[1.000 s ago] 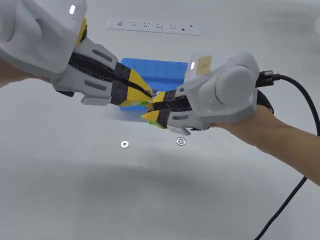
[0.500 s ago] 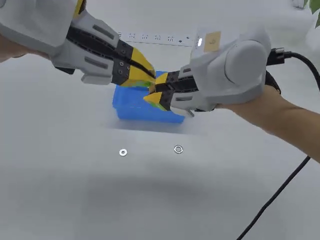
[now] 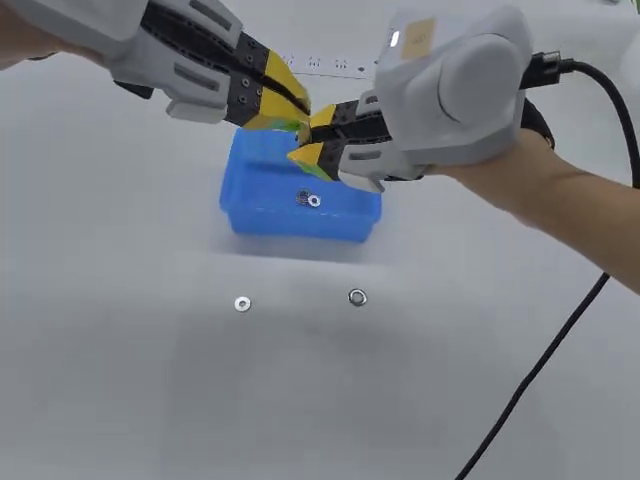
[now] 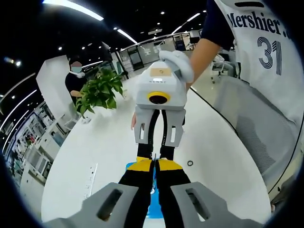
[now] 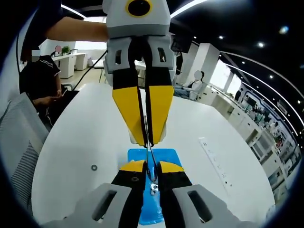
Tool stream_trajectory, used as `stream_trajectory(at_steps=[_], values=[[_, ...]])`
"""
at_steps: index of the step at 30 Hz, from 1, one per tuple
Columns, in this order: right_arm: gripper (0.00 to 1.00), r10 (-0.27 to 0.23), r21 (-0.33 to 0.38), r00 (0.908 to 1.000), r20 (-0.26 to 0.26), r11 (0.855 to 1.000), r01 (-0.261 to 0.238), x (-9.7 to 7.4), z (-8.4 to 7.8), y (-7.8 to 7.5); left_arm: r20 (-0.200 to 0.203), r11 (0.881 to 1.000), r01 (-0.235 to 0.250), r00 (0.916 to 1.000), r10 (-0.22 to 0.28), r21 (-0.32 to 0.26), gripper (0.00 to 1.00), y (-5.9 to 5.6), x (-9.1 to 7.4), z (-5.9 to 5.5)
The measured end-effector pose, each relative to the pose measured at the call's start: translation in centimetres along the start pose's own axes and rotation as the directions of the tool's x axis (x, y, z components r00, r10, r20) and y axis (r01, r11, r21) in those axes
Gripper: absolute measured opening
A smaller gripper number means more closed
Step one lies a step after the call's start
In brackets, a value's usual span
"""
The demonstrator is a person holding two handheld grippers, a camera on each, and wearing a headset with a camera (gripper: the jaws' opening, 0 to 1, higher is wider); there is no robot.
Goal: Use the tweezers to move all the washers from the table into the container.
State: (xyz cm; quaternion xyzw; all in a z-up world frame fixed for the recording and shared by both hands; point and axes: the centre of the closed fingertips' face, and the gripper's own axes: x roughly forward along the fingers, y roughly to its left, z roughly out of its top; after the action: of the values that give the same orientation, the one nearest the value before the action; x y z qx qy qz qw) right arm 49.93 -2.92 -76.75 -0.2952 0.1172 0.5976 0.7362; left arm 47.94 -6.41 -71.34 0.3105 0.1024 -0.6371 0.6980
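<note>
A blue container (image 3: 268, 182) stands mid-table, and a washer (image 3: 314, 202) lies inside it. On the white table in front of it lie two more washers (image 3: 243, 303) (image 3: 357, 297), apart from each other. Above the container's far side my left gripper (image 3: 300, 108) and right gripper (image 3: 304, 146) meet tip to tip. Thin metal tweezers (image 5: 148, 156) run between them, and both grippers are shut on them. In the left gripper view the tweezers (image 4: 153, 157) show as a thin line between the two sets of yellow tips. A washer (image 5: 154, 187) shows just below the right gripper's tips, over the container (image 5: 138, 155).
A white power strip (image 3: 322, 64) lies at the far edge of the table behind the container. A black cable (image 3: 565, 320) trails from the right gripper down to the near right. People and a potted plant (image 4: 97, 95) stand beyond the table.
Both grippers have lifted and moved toward the far side of the container, still tip to tip. The container's inside has come into sight, with a washer in it.
</note>
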Motion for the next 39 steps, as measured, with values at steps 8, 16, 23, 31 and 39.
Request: stream_trajectory(at_steps=[8, 16, 23, 31, 39], values=[[0.11, 0.022, 0.048, 0.9994, -0.027, 0.999, -0.021, 2.1, -2.8, -0.8, -0.012, 0.999, 0.009, 0.9999, -0.01, -0.046, 0.06, 0.9, 1.6, -2.8], [0.11, 0.045, 0.101, 0.9975, -0.055, 0.994, -0.04, 4.2, -5.3, -0.5, -0.043, 0.995, 0.021, 0.9988, -0.025, -0.092, 0.06, 1.1, 3.1, -5.9], [0.11, 0.058, 0.111, 0.9962, -0.065, 0.993, -0.05, 4.7, -6.1, -0.2, -0.052, 0.994, 0.03, 0.998, -0.036, -0.109, 0.06, 0.9, 3.6, -6.8], [0.12, 0.053, 0.111, 0.996, -0.072, 0.993, -0.045, 4.6, -6.4, -0.2, -0.056, 0.994, 0.039, 0.9974, -0.045, -0.103, 0.06, 0.7, 3.7, -6.6], [0.12, 0.026, 0.118, 0.9982, -0.053, 0.993, -0.02, 3.4, -5.2, -0.1, -0.049, 0.995, 0.031, 0.9982, -0.036, -0.091, 0.06, 0.3, 3.0, -5.2]])
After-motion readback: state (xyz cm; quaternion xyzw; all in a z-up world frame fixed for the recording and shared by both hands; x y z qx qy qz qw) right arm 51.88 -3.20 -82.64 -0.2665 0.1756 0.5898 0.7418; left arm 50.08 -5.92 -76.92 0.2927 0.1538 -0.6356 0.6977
